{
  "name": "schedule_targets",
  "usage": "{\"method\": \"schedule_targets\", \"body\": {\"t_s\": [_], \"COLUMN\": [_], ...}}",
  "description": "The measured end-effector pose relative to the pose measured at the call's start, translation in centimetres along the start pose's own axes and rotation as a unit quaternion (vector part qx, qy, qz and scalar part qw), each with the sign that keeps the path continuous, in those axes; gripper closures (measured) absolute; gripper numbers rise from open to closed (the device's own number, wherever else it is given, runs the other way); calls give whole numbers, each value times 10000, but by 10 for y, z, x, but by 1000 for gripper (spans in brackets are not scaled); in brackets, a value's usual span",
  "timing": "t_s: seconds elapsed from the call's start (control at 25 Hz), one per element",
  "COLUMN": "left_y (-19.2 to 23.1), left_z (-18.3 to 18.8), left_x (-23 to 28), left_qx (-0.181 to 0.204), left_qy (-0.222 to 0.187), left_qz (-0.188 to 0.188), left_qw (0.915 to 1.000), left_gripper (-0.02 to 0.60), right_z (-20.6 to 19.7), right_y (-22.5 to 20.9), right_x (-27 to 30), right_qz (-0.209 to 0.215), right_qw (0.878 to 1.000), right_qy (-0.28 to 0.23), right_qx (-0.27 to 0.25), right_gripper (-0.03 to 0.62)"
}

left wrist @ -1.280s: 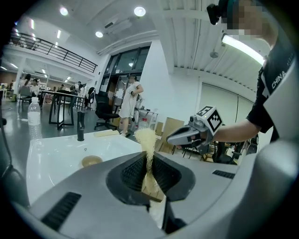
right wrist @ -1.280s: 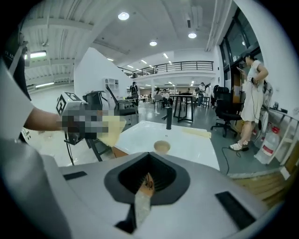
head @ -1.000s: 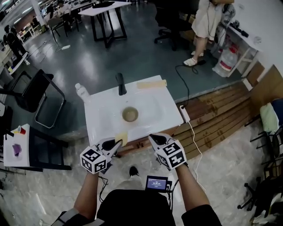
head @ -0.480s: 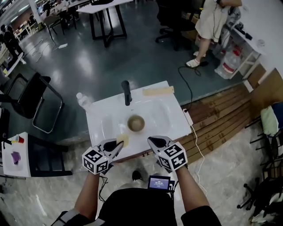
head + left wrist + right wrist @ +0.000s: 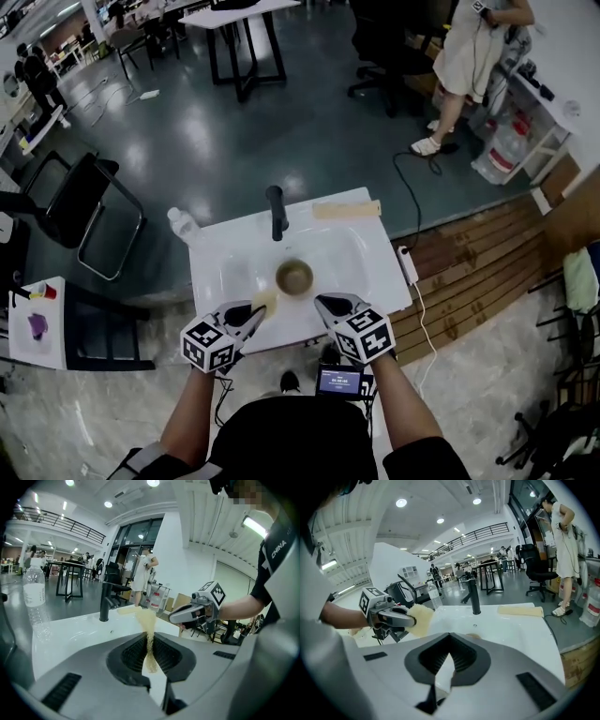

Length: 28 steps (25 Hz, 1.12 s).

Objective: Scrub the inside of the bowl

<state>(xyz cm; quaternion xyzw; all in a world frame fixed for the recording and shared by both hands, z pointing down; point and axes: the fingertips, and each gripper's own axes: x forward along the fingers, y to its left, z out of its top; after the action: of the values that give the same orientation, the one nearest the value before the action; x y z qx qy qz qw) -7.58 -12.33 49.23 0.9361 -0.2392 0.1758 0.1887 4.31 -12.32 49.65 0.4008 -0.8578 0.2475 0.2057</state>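
Over the near edge of the white washbasin [image 5: 211, 281], both grippers hover short of the work. The left gripper [image 5: 255, 311] has its jaws pinching a yellow sponge [image 5: 264, 302], which sticks out past the tips. The right gripper [image 5: 326, 305] has its jaws pressed together on nothing. The brown bowl [image 5: 294, 277] sits upright in the middle of the basin, in front of the black faucet [image 5: 276, 214], and neither gripper touches it.

Scrubbing looks not yet begun. The sponge seems held by only 1 edge, so pressing it hard against the bowl wall could fold it or pull it free. The bowl appears to stand loose, and a sideways scrub could slide or tip it unless the right gripper steadies it.

From above the bowl is too small to show whether its inside is dirty or wet. Both gripper views largely hide it behind their own jaws.
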Motion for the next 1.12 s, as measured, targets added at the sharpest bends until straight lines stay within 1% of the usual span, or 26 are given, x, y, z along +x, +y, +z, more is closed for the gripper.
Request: {"method": "schedule_targets", "body": {"t_s": [0.2,0.36,0.68,0.96,1.04,1.12], "left_y": [9,7,11,16,19,22], "left_z": [11,18,15,7,5,2], "left_x": [18,33,47,62,68,74], "left_qx": [-67,-88,-178,-109,-44,61], "left_qy": [1,12,185,525,662,850], "left_qz": [205,271,461,648,691,757], "left_qw": [9998,9996,9986,9965,9954,9935], "left_gripper": [555,555,555,555,555,555], "right_z": [11,16,16,4,1,-2], "right_y": [-21,-34,-43,-58,-63,-69], "right_x": [9,12,22,30,35,43], "right_qz": [156,315,704,987,1116,1217], "right_qw": [9995,9988,9965,9930,9909,9889], "right_qy": [137,212,336,566,670,772], "right_qx": [-224,-324,-294,-322,-334,-357], "right_gripper": [586,586,586,583,548,548]}}
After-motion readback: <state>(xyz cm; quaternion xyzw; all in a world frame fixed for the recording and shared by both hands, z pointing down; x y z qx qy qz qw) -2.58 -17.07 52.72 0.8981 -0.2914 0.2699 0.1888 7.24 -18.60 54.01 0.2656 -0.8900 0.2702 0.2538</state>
